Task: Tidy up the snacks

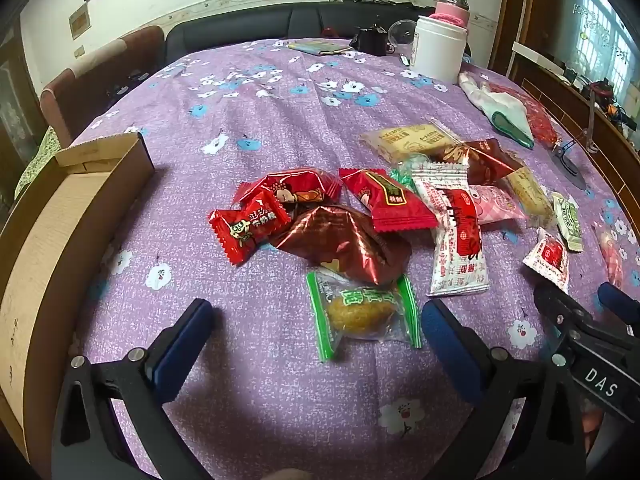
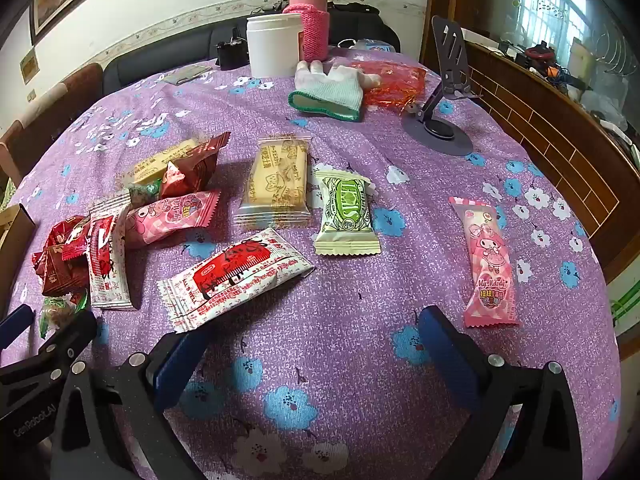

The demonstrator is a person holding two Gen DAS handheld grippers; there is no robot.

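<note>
Several wrapped snacks lie on the purple flowered tablecloth (image 1: 260,120). My left gripper (image 1: 316,320) is open, low over the cloth, with a green-edged clear packet (image 1: 362,310) between its fingertips. Behind the packet lie a brown foil pack (image 1: 344,244) and red candies (image 1: 248,226). A cardboard box (image 1: 48,216) stands at the left. My right gripper (image 2: 316,332) is open and empty, its left finger touching a red-and-white packet (image 2: 236,278). A green packet (image 2: 346,214), a biscuit pack (image 2: 276,182) and a pink My Melody pack (image 2: 490,264) lie beyond.
At the table's far side stand a white tub (image 2: 274,44), a pink-sleeved flask (image 2: 310,24), a glove (image 2: 332,90), a red plastic bag (image 2: 394,80) and a grey phone stand (image 2: 438,128). A wooden ledge (image 2: 560,128) runs along the right.
</note>
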